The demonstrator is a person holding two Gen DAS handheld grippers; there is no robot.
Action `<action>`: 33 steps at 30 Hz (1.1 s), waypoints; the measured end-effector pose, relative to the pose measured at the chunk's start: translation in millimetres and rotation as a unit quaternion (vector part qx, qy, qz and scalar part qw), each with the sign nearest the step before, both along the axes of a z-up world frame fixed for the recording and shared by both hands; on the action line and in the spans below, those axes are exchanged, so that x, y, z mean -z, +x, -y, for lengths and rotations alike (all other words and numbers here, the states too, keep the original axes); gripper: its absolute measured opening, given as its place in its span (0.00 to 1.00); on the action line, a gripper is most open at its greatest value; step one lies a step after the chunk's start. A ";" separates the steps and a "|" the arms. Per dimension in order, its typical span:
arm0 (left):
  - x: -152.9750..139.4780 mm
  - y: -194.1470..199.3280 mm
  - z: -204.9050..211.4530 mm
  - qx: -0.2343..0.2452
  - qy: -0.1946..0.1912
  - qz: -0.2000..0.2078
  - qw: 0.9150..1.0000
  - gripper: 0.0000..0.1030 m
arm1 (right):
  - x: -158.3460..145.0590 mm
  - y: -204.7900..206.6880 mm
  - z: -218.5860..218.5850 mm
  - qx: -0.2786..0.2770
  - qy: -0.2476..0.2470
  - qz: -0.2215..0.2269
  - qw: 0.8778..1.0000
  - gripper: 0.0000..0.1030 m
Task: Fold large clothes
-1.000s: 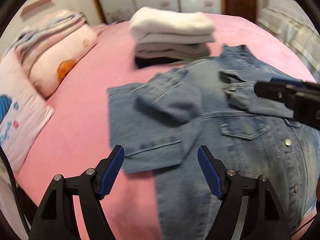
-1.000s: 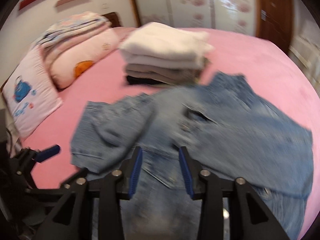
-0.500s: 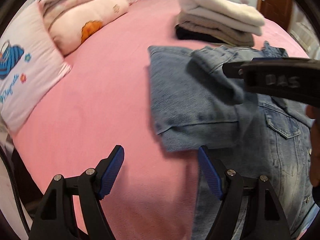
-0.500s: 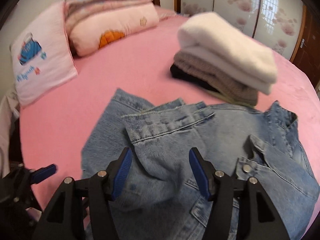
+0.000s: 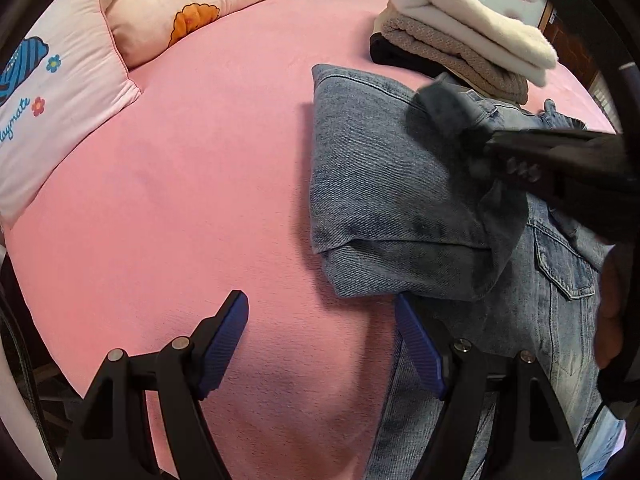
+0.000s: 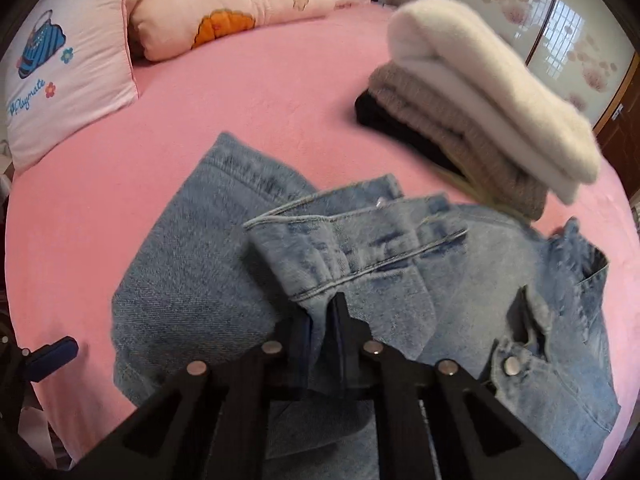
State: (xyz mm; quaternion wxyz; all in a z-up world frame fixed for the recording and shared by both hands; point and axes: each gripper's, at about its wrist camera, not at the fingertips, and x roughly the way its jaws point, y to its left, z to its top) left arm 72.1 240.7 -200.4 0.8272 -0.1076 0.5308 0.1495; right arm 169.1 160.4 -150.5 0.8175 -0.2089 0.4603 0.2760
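A blue denim jacket [image 5: 380, 168] lies on the pink bed [image 5: 200, 160], its left side folded inward. In the right wrist view the jacket [image 6: 192, 280] has its sleeve cuff [image 6: 340, 240] lying across it. My right gripper [image 6: 324, 320] is shut on the sleeve just below the cuff; it shows in the left wrist view [image 5: 472, 152] as a dark blurred shape over the jacket. My left gripper [image 5: 322, 344] is open and empty, low over the sheet at the jacket's near left edge, its right finger over the denim.
A stack of folded clothes [image 5: 460, 40], white on top, beige and black below, sits behind the jacket, also in the right wrist view [image 6: 480, 120]. Pink pillows [image 5: 60, 100] lie at the left. The bed's edge is near, at the lower left.
My right gripper has closed on the sleeve near the cuff; it was open half a second ago. Both grippers have moved closer to the jacket's left side.
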 end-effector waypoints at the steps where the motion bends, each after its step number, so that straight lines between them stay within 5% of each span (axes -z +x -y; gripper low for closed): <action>1: -0.2 1.2 0.8 0.000 0.001 -0.001 1.000 0.73 | -6.3 0.1 4.6 0.003 0.007 0.007 1.000 0.05; 7: -3.7 1.8 8.2 0.006 -0.002 0.000 1.000 0.73 | -68.6 2.2 66.8 0.055 0.080 0.058 0.994 0.04; 12: -3.7 2.9 18.3 0.016 -0.004 0.001 1.000 0.73 | -88.5 -3.1 153.7 0.134 0.129 0.063 0.981 0.04; 16: 1.7 6.4 31.3 0.032 -0.004 -0.007 0.999 0.73 | -67.4 -23.5 218.8 0.203 0.129 0.046 0.970 0.04; 20: 5.1 8.2 43.5 0.052 0.001 -0.015 0.999 0.73 | -16.7 -43.3 268.6 0.239 0.132 -0.047 0.961 0.11; 23: 2.3 6.8 49.5 0.068 0.009 -0.015 0.998 0.73 | 6.4 -55.9 298.6 0.267 0.150 -0.098 0.947 0.29; 26: -5.6 2.3 51.2 0.084 0.012 -0.008 0.996 0.73 | 0.7 -59.1 316.9 0.270 0.175 -0.103 0.941 0.30; 30: -19.6 -3.4 45.6 0.094 -0.001 0.006 0.996 0.73 | -12.2 -43.3 326.6 0.270 0.214 -0.096 0.934 0.49; 33: -31.6 -5.1 34.2 0.086 -0.024 0.022 0.996 0.73 | -6.9 -12.7 330.2 0.270 0.236 -0.108 0.927 0.50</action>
